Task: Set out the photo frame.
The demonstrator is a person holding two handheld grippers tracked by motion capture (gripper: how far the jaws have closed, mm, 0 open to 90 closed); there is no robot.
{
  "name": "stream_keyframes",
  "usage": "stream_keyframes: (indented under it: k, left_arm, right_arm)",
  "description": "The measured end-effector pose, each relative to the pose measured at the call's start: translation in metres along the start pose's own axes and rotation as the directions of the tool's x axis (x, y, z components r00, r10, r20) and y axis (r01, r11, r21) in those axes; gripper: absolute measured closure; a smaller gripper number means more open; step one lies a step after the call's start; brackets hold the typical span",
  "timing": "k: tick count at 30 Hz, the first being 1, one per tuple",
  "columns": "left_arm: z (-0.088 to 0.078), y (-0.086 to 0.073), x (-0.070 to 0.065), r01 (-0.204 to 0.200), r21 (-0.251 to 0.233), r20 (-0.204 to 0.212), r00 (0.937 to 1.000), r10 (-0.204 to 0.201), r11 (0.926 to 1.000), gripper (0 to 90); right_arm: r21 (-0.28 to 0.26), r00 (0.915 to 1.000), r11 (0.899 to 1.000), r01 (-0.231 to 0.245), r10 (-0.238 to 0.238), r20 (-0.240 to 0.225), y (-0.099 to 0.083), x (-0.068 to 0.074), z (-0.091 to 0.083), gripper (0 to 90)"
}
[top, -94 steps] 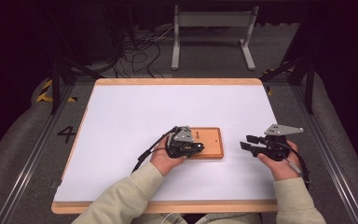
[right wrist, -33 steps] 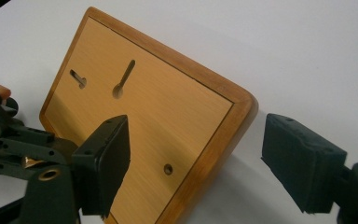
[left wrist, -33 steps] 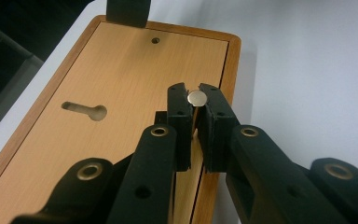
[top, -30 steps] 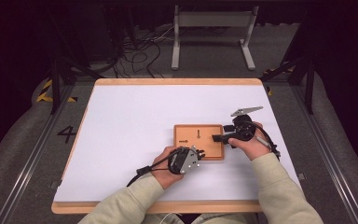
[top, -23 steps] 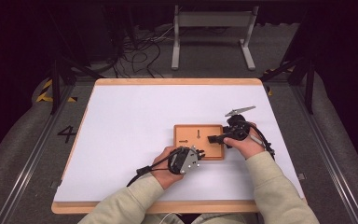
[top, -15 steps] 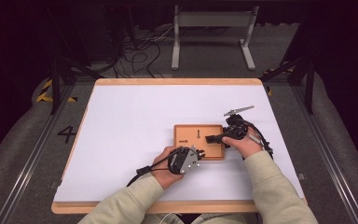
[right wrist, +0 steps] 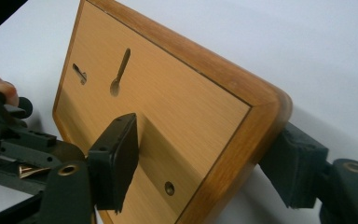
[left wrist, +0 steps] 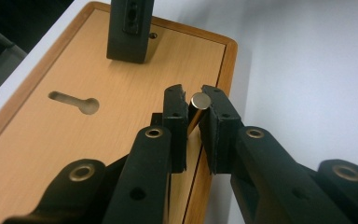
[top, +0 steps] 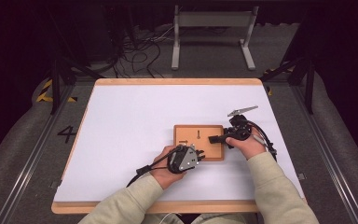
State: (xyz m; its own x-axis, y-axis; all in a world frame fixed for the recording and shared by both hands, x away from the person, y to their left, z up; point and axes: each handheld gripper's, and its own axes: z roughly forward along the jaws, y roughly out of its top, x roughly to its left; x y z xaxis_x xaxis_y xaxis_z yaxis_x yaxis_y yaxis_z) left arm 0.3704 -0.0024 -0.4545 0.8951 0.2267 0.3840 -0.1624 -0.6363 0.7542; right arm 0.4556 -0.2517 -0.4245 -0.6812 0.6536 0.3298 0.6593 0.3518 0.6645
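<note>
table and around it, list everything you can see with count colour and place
wooden board: 1, light brown, right of centre on the table, with a keyhole-shaped slot cut in its face
metal pin: 1, silvery, at the board's edge between the left gripper's pads
table: 1, white top with a wooden rim
metal stand: 1, grey, on the floor beyond the table
cables: a tangle, black, on the floor left of the stand
floor mark "4": 1, black, left of the table
left gripper: 1, black, closed on the pin
right gripper: 1, black, jaws either side of the board's edge, just been closing
sleeves: 2, beige, at the bottom of the high view
</note>
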Motion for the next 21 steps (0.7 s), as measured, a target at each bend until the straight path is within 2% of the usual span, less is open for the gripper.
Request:
stream_keyframes:
  k: [2, 5, 8, 13, 21]
  left_arm:
    - [-0.001, 0.000, -0.001, 0.002, 0.000, 0.008, 1.0000, -0.002, 1.0000, 78.6]
    - [-0.001, 0.001, -0.002, -0.037, 0.007, -0.004, 0.9993, 0.037, 0.9993, 79.7]
    - [-0.001, 0.002, -0.006, -0.087, 0.020, -0.035, 0.9956, 0.088, 0.9960, 82.1]
    - [-0.001, 0.000, -0.008, -0.094, 0.015, -0.051, 0.9941, 0.095, 0.9954, 83.1]
    - [-0.002, -0.001, -0.008, -0.084, -0.005, -0.029, 0.9960, 0.084, 0.9964, 83.7]
  right_arm:
    - [-0.012, 0.9999, 1.000, 0.013, -0.013, -0.001, -0.001, 0.002, -0.004, 36.8]
    - [-0.025, 0.9997, 0.999, 0.025, -0.025, -0.003, -0.003, 0.004, -0.008, 39.3]
    - [-0.035, 0.9997, 0.999, 0.023, -0.023, -0.007, -0.005, 0.004, -0.009, 39.6]
    - [-0.026, 0.9999, 1.000, 0.014, -0.014, -0.005, -0.004, 0.002, -0.004, 36.2]
    - [-0.009, 0.9997, 1.000, -0.004, 0.004, -0.022, 0.001, 0.003, 0.012, 27.9]
